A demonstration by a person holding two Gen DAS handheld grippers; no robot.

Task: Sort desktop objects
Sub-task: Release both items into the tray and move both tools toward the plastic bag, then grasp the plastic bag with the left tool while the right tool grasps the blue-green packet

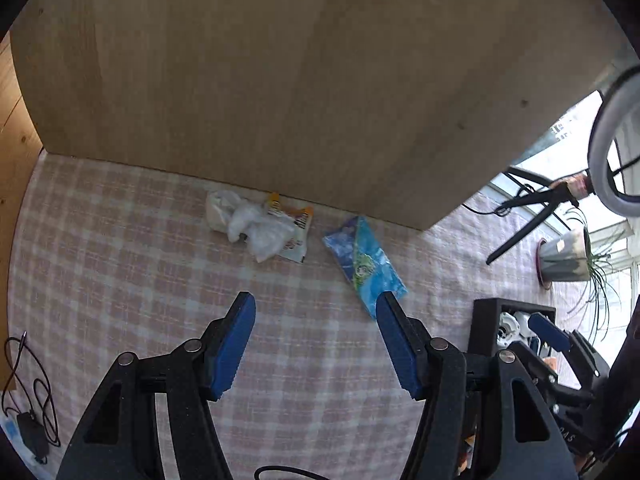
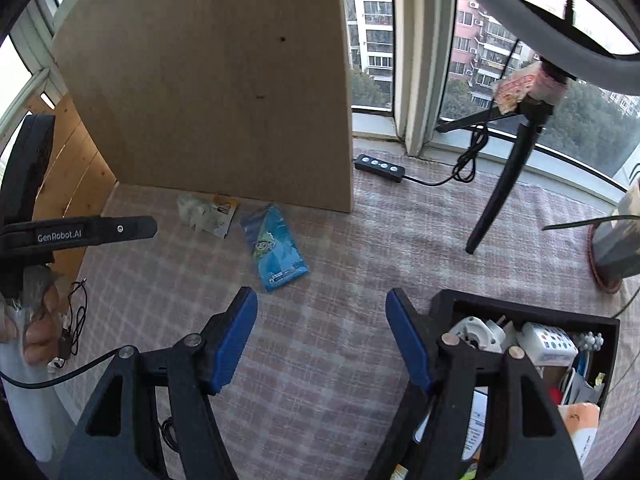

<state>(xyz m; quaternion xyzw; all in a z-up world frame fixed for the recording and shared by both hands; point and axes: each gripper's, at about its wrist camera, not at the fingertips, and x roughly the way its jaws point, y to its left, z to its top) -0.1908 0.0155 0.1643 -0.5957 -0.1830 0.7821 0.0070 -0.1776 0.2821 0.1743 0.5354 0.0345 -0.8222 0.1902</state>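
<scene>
The tablecloth [image 1: 120, 264] has pink and white checks. The packet [image 2: 275, 249] is blue with a green cartoon face. The crumpled bag [image 1: 248, 224] is white. The box [image 2: 532, 314] is black.

Soft daylight from the windows [image 2: 472, 40] — glare, perhaps overexposed — fisheye-warped edges.

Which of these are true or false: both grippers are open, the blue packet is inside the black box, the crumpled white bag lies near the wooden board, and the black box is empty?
1. The left gripper and right gripper are both open. True.
2. The blue packet is inside the black box. False: it lies on the checked cloth, outside the box.
3. The crumpled white bag lies near the wooden board. True.
4. The black box is empty. False: several items fill it.
</scene>
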